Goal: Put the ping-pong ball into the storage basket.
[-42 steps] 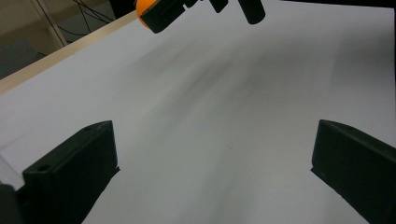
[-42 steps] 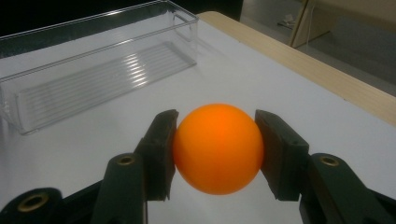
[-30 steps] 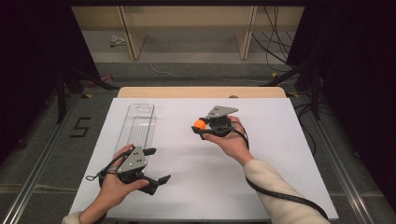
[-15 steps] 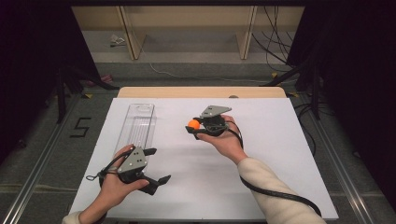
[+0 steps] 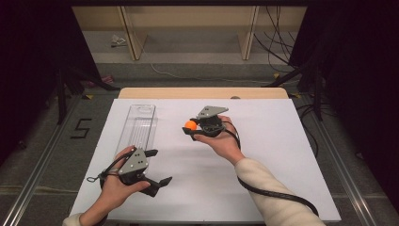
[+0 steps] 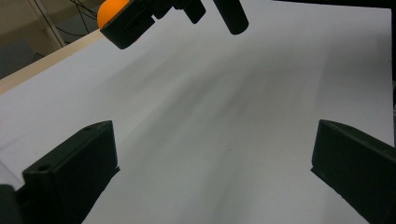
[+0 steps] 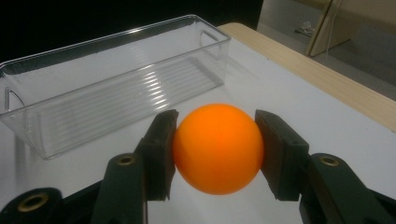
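A: From the high view, what's the right gripper (image 5: pixel 190 128) doing?

B: It is clamped on an orange ball (image 5: pixel 190 125), held above the white table (image 5: pixel 282 155) with its tips pointing toward the clear plastic bin (image 5: pixel 137 126). The bin lies well apart from those tips, off to their front, long side running away from the person.

A: And the left gripper (image 5: pixel 159 167)?

B: It sits in the left hand (image 5: pixel 115 188) near the table's front edge, jaws spread wide with nothing between them. The near end of the bin is just beyond it.

A: The left gripper view?

B: Its two black jaws rise at the lower corners, far apart, bare white table between them. Farther off, up ahead and to the left, the other gripper (image 6: pixel 140 21) shows with the orange ball (image 6: pixel 111 10) in its tip.

A: And the right gripper view?

B: The ball (image 7: pixel 217 147) sits squarely between the two pads (image 7: pixel 163 151), which press on it from either side. Ahead of the jaws and slightly left lies the clear bin (image 7: pixel 116 93), empty, on the white table (image 7: pixel 289 93).
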A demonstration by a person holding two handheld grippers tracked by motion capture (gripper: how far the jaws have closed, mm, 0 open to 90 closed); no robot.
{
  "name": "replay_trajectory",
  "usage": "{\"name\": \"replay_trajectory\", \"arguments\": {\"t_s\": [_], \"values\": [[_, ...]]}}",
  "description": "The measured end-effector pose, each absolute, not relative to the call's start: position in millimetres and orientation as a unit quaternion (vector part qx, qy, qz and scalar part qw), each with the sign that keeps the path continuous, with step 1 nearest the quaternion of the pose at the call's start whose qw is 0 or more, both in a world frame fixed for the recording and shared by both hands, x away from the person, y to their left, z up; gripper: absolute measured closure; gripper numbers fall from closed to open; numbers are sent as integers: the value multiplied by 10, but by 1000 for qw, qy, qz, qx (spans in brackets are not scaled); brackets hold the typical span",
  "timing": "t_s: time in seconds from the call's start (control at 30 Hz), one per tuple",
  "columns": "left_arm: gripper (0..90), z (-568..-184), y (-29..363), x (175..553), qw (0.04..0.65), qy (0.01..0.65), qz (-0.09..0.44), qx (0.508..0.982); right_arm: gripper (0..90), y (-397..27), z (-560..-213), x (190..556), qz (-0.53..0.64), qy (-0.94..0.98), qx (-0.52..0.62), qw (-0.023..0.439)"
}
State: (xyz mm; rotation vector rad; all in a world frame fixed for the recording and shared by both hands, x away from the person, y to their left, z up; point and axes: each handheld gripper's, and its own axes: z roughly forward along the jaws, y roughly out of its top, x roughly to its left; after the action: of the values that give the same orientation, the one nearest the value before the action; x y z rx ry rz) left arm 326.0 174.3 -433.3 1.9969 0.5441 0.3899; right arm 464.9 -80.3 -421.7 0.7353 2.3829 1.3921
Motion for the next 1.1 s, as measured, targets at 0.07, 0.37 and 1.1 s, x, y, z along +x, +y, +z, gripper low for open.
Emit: {"name": "replay_trajectory", "arguments": {"t_s": [0.07, 0.37, 1.1], "values": [[0, -4333, 1743, 3261, 495, 224, 161, 824, 517, -793, -4219, 4648, 482, 826, 254, 142], [0, -4334, 1740, 3260, 495, 223, 161, 824, 517, -719, -4220, 4649, 483, 827, 250, 139], [0, -4336, 1736, 3259, 495, 222, 161, 825, 517, -540, -4211, 4664, 485, 831, 240, 132]]}}
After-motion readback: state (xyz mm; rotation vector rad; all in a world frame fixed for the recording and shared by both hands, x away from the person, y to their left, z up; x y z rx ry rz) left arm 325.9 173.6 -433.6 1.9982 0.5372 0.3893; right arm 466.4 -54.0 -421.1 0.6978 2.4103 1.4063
